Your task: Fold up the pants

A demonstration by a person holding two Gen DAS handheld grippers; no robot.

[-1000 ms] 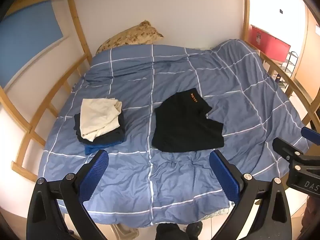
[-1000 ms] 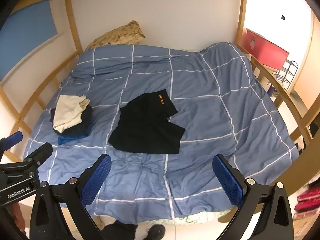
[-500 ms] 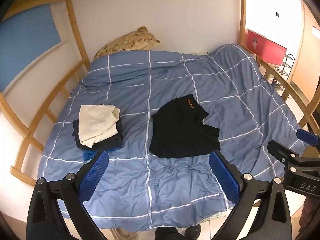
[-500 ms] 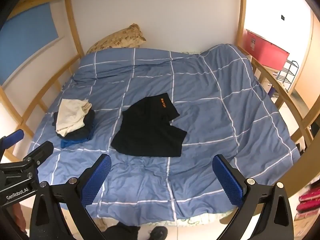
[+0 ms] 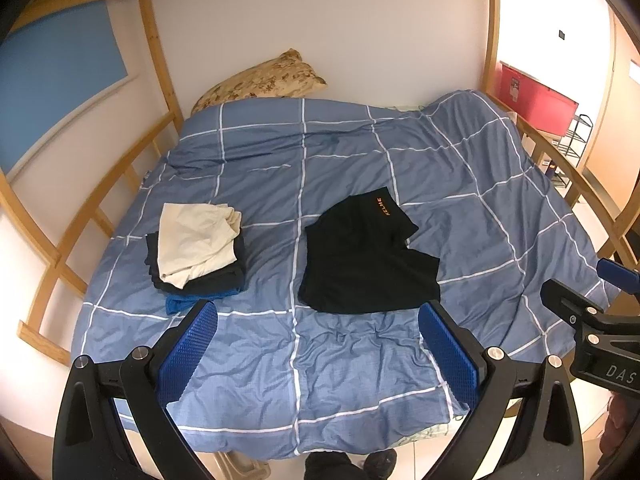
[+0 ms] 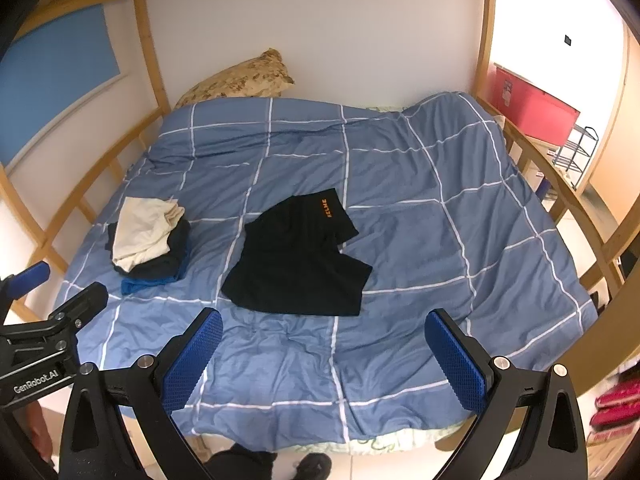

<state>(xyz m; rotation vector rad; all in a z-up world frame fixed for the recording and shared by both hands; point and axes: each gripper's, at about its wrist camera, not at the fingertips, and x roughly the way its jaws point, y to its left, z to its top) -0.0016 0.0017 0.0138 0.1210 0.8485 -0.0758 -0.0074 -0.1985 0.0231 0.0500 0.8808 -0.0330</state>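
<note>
A: Where did the black shorts [image 5: 366, 256] lie relative to the two tools?

B: Ahead of both and below them, flat near the middle of the blue checked duvet [image 5: 472, 184]. Neither tool touched cloth. The left gripper [image 5: 318, 344] had its jaws spread wide, nothing between the blue pads. Same for the right gripper [image 6: 324, 346]: wide apart, empty.

A: Long axis?

B: Ran roughly away from the person, tilted a little. The end bearing the orange lettering pointed toward the pillow [image 5: 260, 80]; the broad straight edge faced the foot of the bed, nearest the jaws. One leg stuck out to the right as a stepped flap.

A: Which hand was nearer?

B: Hard to separate. In the left wrist view the shorts sat almost centred between the fingers, slightly right. In the right wrist view they sat left of centre. So the garment lay between the two hands, each about equally far off.

A: Anything beside it?

B: A stack of folded clothes [image 5: 196, 252], cream piece on top, lay to the left, apart from the shorts.

A: Judgement?

B: Probably each hand takes its own near corner.
</note>
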